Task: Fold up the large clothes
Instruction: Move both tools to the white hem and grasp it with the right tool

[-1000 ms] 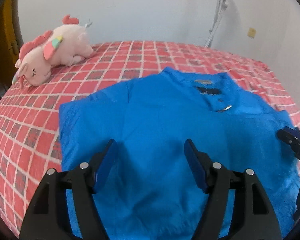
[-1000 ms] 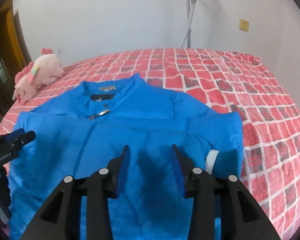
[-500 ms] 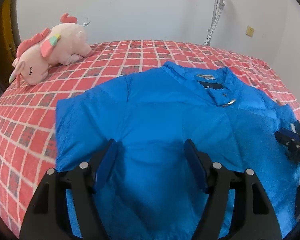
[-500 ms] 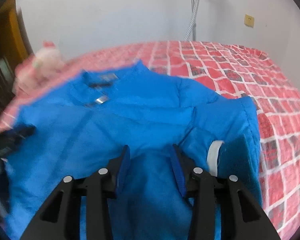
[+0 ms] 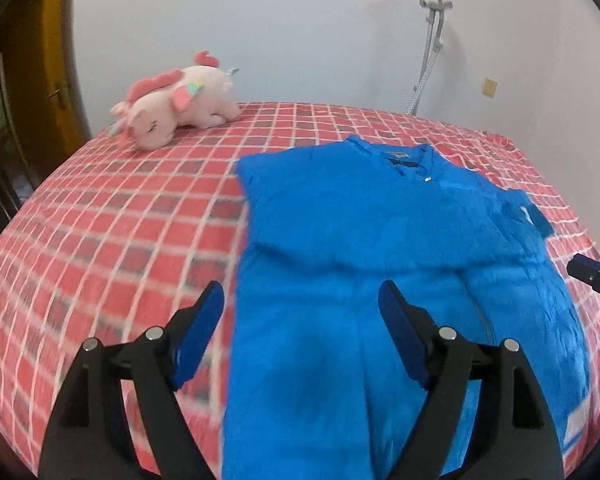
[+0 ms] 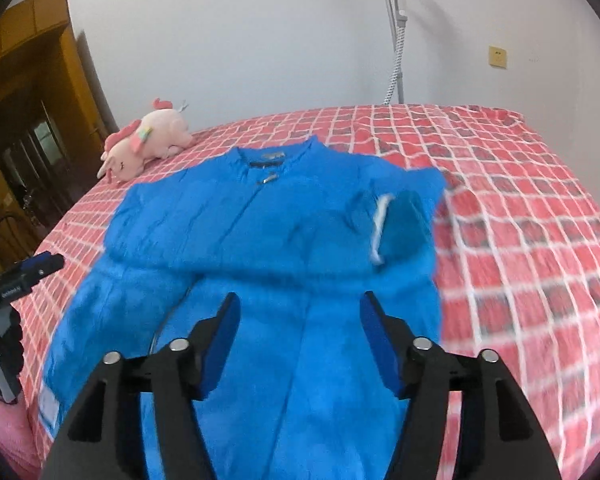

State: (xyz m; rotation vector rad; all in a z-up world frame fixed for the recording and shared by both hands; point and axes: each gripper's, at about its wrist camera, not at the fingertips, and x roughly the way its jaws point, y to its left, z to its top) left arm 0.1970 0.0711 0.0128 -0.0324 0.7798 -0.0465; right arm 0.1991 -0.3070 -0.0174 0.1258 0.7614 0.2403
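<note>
1. Left gripper (image 5: 300, 320): blue-padded jaws spread wide, holding nothing, above the left hem edge of the blue padded jacket (image 5: 380, 248).
2. Right gripper (image 6: 298, 330): jaws likewise apart and empty, over the hem near its right side.
3. Jacket lies flat on the red checked bedspread (image 5: 120, 220), sleeves folded inward, long axis running away from both tools, collar farthest; neither gripper is clearly nearer.
4. Count: one jacket, two grippers, one pink plush unicorn (image 5: 176, 106) well apart.

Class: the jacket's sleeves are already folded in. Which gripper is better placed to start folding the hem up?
Probably the right gripper: its open fingers straddle the blue jacket, while the left gripper sits half over the bedspread.
</note>
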